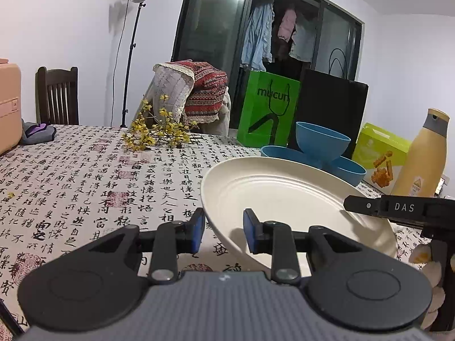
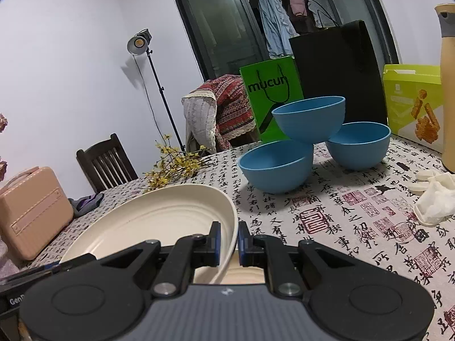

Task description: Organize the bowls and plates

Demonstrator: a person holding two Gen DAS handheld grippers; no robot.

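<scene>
A cream plate (image 1: 284, 196) is held tilted above the table. My right gripper (image 2: 228, 240) is shut on the plate's (image 2: 159, 221) right rim, one pad inside and one outside. My left gripper (image 1: 224, 231) is open, its pads either side of the plate's near-left rim with gaps showing. The right gripper's finger (image 1: 398, 209) shows at the plate's far right in the left wrist view. Another cream plate (image 2: 244, 275) lies beneath. Three blue bowls stand behind: one (image 2: 310, 119) rests on top of two others (image 2: 275, 167) (image 2: 359, 145).
The table (image 1: 85, 184) has a calligraphy cloth. Yellow flower sprigs (image 1: 159, 133), a green bag (image 1: 267, 108), a black bag (image 1: 330, 108), a green box (image 2: 412, 99), a yellow bottle (image 1: 421, 159), white gloves (image 2: 432, 196) and a pink case (image 2: 31, 210) lie around.
</scene>
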